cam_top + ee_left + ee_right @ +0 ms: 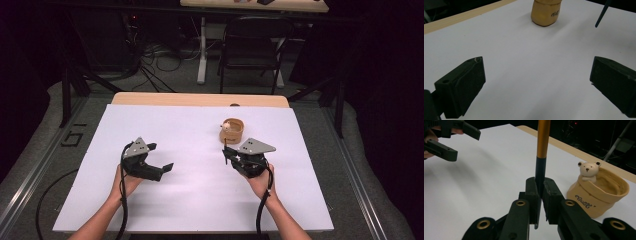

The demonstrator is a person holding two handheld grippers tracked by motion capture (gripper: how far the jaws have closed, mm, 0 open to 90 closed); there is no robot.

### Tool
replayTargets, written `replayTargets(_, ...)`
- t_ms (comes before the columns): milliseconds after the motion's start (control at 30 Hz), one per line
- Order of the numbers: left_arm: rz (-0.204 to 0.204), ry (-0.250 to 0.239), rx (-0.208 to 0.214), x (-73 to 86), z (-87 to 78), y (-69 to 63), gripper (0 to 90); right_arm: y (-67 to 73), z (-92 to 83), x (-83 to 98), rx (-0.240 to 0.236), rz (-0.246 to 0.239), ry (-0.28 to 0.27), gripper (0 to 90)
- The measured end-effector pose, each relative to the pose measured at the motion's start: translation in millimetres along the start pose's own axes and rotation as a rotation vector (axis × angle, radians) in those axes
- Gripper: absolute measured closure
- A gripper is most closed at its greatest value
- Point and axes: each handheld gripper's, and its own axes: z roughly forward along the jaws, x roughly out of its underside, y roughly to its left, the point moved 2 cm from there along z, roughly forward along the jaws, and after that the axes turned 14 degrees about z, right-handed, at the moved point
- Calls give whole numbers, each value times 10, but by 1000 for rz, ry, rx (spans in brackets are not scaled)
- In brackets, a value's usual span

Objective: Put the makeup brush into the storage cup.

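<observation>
A tan cup-shaped pot [232, 131] [545, 13] [599, 195] with a small white bear figure [587, 171] on its rim stands on the white table cover [190, 190], right of centre. My right gripper [229, 156] [541, 192] sits just in front of the pot, shut on a slim pen-like stick [542, 150] with a dark lower part and a gold upper part, held upright. The stick [602, 13] also shows in the left gripper view. My left gripper [161, 156] [536, 75] [466, 145] hovers at the left, jaws wide open with nothing between them, facing the pot.
The table's wooden far edge [200, 99] runs behind the pot. Beyond it stand a black chair [252, 45] and a white table leg [202, 50], with cables on the floor. Bare white surface lies between the two grippers.
</observation>
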Motion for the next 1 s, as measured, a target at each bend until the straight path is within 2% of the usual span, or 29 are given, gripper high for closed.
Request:
replayTargets(500, -25, 4, -14, 70, -68, 60, 1, -120, -92, -32, 27, 11, -19, 833)
replayTargets(1000, -29, 9, -20, 98, -76, 105, 1, -252, -178, -67, 58, 30, -35, 833)
